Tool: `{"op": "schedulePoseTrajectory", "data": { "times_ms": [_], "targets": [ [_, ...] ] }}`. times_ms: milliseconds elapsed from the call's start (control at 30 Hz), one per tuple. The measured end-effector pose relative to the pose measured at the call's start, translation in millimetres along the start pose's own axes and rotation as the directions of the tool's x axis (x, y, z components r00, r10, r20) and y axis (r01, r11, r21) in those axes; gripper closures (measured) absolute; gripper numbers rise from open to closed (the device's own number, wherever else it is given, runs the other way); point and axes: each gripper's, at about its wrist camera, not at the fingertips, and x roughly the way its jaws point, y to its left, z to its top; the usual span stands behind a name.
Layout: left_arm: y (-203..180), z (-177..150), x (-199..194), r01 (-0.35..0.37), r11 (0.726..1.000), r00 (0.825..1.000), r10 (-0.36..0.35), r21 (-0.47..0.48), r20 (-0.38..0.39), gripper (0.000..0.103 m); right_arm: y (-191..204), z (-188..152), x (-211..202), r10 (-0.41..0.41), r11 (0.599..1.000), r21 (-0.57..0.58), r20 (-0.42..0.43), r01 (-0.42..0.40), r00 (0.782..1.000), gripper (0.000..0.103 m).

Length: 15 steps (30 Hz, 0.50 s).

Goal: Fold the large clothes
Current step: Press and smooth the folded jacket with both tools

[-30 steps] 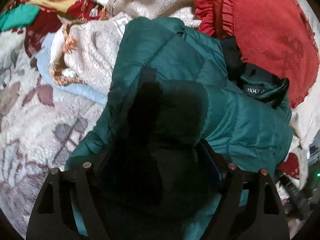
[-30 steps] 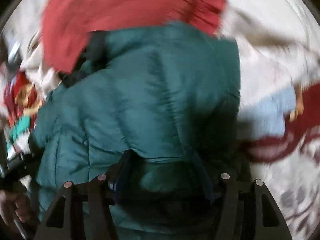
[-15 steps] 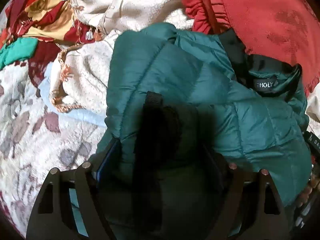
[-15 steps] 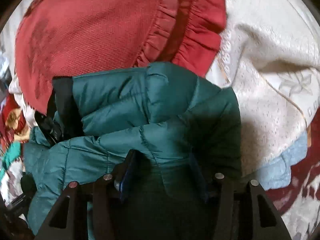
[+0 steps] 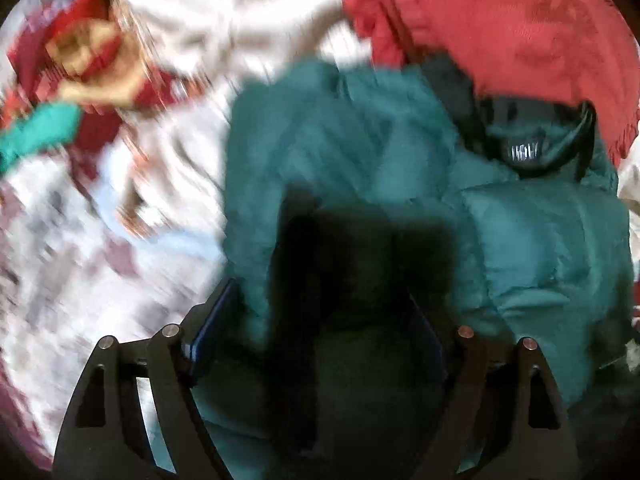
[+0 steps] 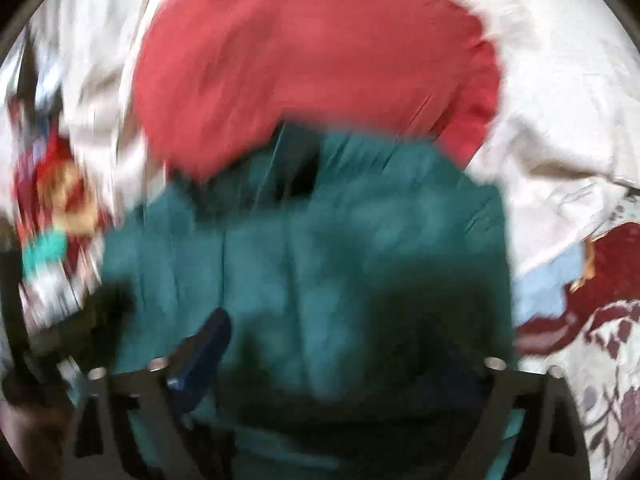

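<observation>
Left wrist view, blurred: left hand-held gripper (image 5: 316, 320) at lower centre, fingers spread wide with a thick fold of the teal puffer jacket (image 5: 520, 240) bunched between the blue pads (image 5: 212, 328); a firm pinch cannot be told. Jacket fills centre and right of frame, black collar label (image 5: 524, 152) at upper right. Red ruffled cushion (image 5: 500, 28) top right, cream cloth (image 5: 224, 20) top centre, floral bedspread (image 5: 60, 272) at left, red-gold fabric (image 5: 88, 52) upper left.

Right wrist view, heavier blur: right hand-held gripper (image 6: 324, 360) low centre, fingers wide apart, jacket (image 6: 320, 240) between them, grip unclear. Cushion (image 6: 312, 60) above, cream cloth (image 6: 560, 100) at right, bedspread (image 6: 600, 360) lower right.
</observation>
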Motion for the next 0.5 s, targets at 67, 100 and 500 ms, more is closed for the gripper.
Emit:
{"op": "schedulePoseTrajectory", "data": {
  "times_ms": [67, 100, 500],
  "targets": [
    [-1, 1, -1, -0.018, 1.000, 1.000, 0.018, 0.002, 0.013, 0.017, 3, -14, 23, -0.014, 1.000, -0.023, -0.045, 0.013, 0.999, 0.004],
    [-1, 2, 0, -0.028, 1.000, 1.000, 0.028, 0.003, 0.009, 0.011, 2, -12, 21, -0.006, 1.000, -0.014, -0.043, 0.005, 0.999, 0.003],
    [7, -3, 10, -0.006, 0.992, 1.000, 0.006, -0.123, -0.003, 0.000, 0, -11, 23, 0.012, 1.000, -0.003, -0.054, -0.012, 0.998, 0.000]
  ]
}}
